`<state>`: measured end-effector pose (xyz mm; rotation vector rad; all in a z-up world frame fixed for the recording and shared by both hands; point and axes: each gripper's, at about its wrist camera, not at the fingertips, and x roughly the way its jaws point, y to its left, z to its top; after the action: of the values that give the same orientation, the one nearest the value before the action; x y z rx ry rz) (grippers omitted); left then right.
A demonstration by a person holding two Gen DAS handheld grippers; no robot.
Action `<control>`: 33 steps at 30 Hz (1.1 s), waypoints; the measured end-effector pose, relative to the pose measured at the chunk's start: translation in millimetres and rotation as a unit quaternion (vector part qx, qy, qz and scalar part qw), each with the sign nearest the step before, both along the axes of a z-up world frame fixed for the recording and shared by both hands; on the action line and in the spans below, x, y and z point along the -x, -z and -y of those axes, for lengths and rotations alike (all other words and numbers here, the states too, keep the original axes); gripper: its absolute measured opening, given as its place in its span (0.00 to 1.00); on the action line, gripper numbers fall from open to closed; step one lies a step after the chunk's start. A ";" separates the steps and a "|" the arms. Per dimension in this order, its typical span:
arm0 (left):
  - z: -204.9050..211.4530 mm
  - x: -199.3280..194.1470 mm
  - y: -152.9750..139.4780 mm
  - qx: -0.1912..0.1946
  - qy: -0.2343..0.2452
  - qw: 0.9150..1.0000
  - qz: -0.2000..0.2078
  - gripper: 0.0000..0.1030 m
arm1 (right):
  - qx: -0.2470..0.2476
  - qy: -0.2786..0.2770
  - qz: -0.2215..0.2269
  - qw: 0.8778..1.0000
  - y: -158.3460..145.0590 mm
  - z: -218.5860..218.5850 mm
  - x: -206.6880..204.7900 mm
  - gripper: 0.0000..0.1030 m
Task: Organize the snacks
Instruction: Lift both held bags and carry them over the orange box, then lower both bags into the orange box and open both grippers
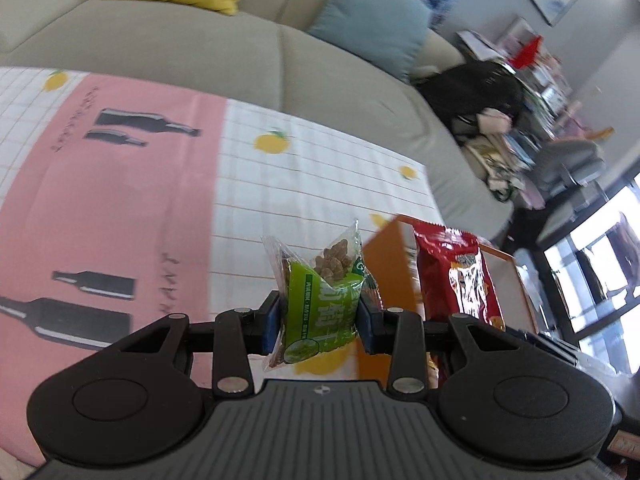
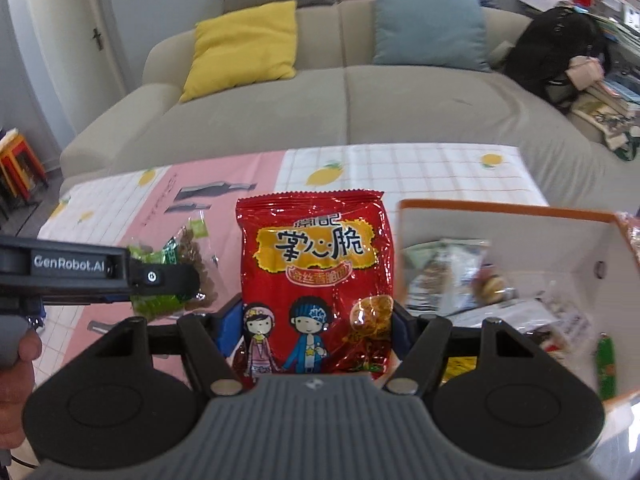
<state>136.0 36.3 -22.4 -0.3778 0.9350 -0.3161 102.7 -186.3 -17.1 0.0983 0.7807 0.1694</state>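
My left gripper (image 1: 318,322) is shut on a green raisin packet (image 1: 320,300) and holds it upright above the table. My right gripper (image 2: 318,320) is shut on a red noodle-snack bag (image 2: 316,280), also upright. The red bag shows in the left wrist view (image 1: 460,276) just right of the green packet. The left gripper with its green packet (image 2: 176,276) shows at the left of the right wrist view. An orange-rimmed white box (image 2: 500,216) with several snack packs inside stands to the right of the red bag; it also shows in the left wrist view (image 1: 392,256).
The table carries a pink and white checked cloth (image 1: 120,208) with lemon and bottle prints. A beige sofa (image 2: 340,96) with a yellow cushion (image 2: 244,48) and a blue cushion (image 2: 428,24) stands behind. A black bag (image 2: 556,52) lies at the sofa's right end.
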 end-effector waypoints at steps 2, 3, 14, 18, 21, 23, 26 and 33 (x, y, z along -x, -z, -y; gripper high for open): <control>14.1 1.3 -4.9 0.001 0.016 1.000 0.003 0.42 | 0.000 0.008 0.005 1.000 -7.0 14.3 6.1 0.66; 22.0 1.5 -7.6 0.001 0.025 1.000 0.005 0.42 | 0.001 0.011 0.006 1.000 -9.8 21.5 8.3 0.66; 117.2 -11.5 -28.2 -0.032 0.139 0.989 0.031 0.42 | 0.056 0.050 0.004 0.997 -26.0 106.0 11.8 0.66; 148.4 -28.0 -20.4 -0.027 0.192 0.981 0.015 0.42 | 0.086 0.059 -0.013 0.994 -23.1 135.3 1.6 0.66; 169.7 -42.4 -12.3 -0.038 0.219 0.975 0.007 0.42 | 0.102 0.065 -0.033 0.992 -19.4 155.7 -7.9 0.66; 182.1 -52.1 -5.5 -0.051 0.231 0.972 0.006 0.42 | 0.108 0.063 -0.048 0.991 -14.2 167.1 -15.2 0.66; 201.0 -65.6 6.6 -0.071 0.246 0.967 -0.004 0.42 | 0.125 0.057 -0.069 0.988 -2.9 177.1 -27.7 0.66; 236.5 -85.2 41.4 -0.129 0.267 0.955 -0.026 0.42 | 0.162 0.037 -0.122 0.979 39.2 185.3 -64.6 0.66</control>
<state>221.2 -200.2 -63.9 0.1168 1.1088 -0.6720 167.3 -371.6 -56.3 -0.1634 1.0386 -0.0435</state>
